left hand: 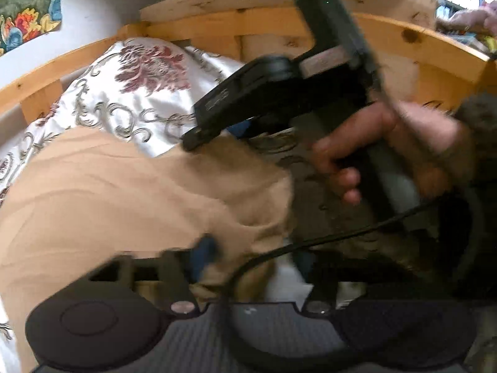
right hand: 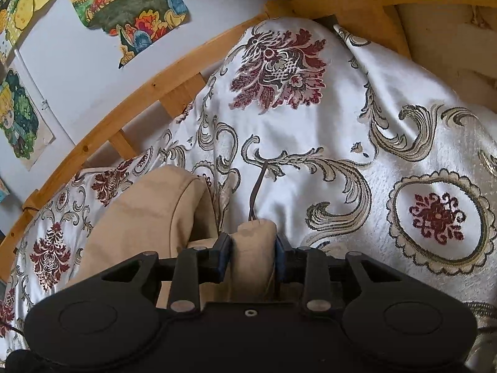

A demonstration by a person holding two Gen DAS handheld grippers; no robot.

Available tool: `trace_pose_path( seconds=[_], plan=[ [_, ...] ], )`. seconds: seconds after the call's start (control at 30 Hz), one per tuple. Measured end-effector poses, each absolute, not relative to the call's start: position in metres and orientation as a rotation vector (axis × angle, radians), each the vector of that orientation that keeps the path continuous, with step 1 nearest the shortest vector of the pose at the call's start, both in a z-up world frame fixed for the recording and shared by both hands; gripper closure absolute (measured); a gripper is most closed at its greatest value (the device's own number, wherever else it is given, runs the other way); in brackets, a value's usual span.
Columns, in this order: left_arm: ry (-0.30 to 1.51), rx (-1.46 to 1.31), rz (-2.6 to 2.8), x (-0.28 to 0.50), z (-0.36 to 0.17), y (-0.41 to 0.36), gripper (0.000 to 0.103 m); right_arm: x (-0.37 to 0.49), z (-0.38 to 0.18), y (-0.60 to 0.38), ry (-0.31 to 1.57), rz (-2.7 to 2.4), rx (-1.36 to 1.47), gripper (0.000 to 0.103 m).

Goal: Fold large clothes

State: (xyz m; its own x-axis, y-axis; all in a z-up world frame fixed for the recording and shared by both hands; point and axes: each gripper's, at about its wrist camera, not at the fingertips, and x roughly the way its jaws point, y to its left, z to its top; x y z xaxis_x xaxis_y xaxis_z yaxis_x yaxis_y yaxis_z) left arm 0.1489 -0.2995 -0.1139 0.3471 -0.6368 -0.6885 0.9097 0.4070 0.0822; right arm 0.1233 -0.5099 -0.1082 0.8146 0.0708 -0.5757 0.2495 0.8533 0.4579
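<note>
The bedspread (right hand: 310, 130), white with maroon flowers and grey scrolls, covers the bed from the wooden rail (right hand: 93, 136) along its far edge down toward the cameras; drawings (right hand: 133, 15) hang on the wall beyond that rail. On the bedspread lies the tan garment (left hand: 124, 192), bunched near the rail-side edge, one rounded fold standing up beside the right tool. The right gripper (right hand: 253, 248) is clamped tight on a thick wad of that tan cloth, blue pads pressing both sides, a thin dark cord trailing off the top; in the left view a hand (left hand: 388, 152) grips its handle. The left gripper (left hand: 217, 267) is blurred, tan cloth crowding one blue pad; clenched or released, I cannot tell.
</note>
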Motion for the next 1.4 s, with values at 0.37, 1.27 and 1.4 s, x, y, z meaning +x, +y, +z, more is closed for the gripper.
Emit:
trace_pose_path(
  seconds=[0.37,1.27,1.4],
  plan=[
    [0.513,0.512,-0.95,0.119,-0.066,-0.245,0.011,0.134,-0.109,-0.486,0.536,-0.079,0.229,0.084],
    [0.667,0.068,-0.428,0.197,-0.051,-0.115,0.001,0.109,-0.07,-0.398,0.514,0.028,-0.044,0.022],
    [0.765,0.009,-0.471,0.22,-0.068,-0.12,0.0,0.118,-0.103,-0.389,0.636,0.03,-0.105,0.023]
  ],
)
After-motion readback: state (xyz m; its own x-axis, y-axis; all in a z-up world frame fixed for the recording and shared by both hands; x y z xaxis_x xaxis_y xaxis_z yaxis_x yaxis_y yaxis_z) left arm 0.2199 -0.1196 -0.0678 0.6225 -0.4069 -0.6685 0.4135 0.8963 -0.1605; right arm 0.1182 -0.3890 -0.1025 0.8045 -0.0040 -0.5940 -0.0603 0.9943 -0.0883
